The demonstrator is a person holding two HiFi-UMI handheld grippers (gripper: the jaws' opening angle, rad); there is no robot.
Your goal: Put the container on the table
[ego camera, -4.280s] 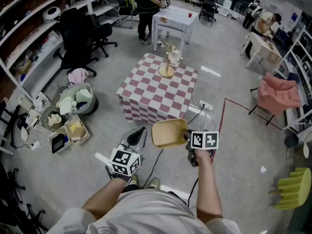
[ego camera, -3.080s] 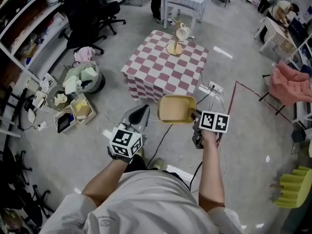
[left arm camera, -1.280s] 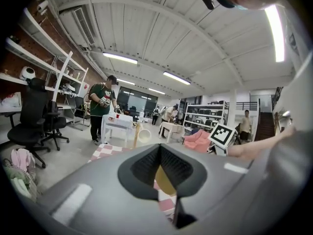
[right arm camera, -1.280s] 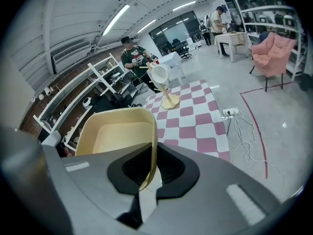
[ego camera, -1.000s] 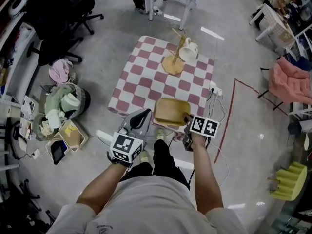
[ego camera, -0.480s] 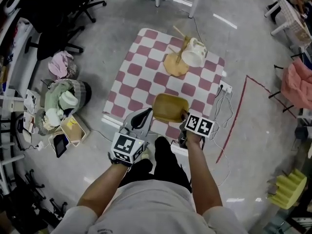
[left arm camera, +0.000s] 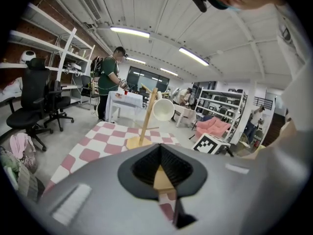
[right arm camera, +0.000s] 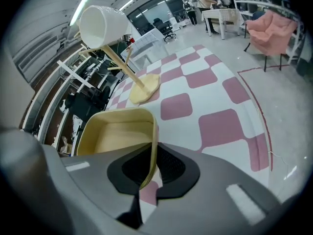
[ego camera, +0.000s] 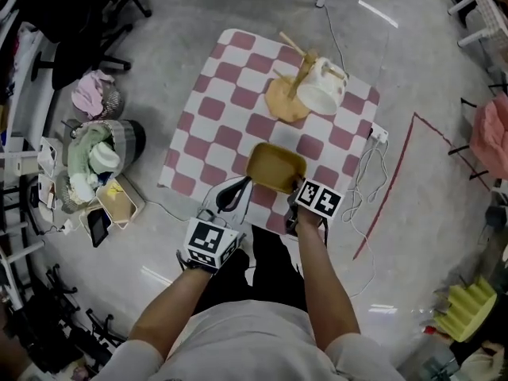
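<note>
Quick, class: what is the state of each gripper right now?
Left gripper: closed, holding nothing.
Right gripper: closed on one wall of the tan rectangular plastic container.

I see a yellow container (ego camera: 275, 167). The table (ego camera: 216, 111) has pink and white checks. The cup (ego camera: 321, 91) is white. My left gripper (ego camera: 236, 184) and right gripper (ego camera: 297, 186) are grey, with black-and-white squares.

Head view looks steeply down; both gripper views skim low across the checkered table (ego camera: 230, 109) (shared by all three).
</note>
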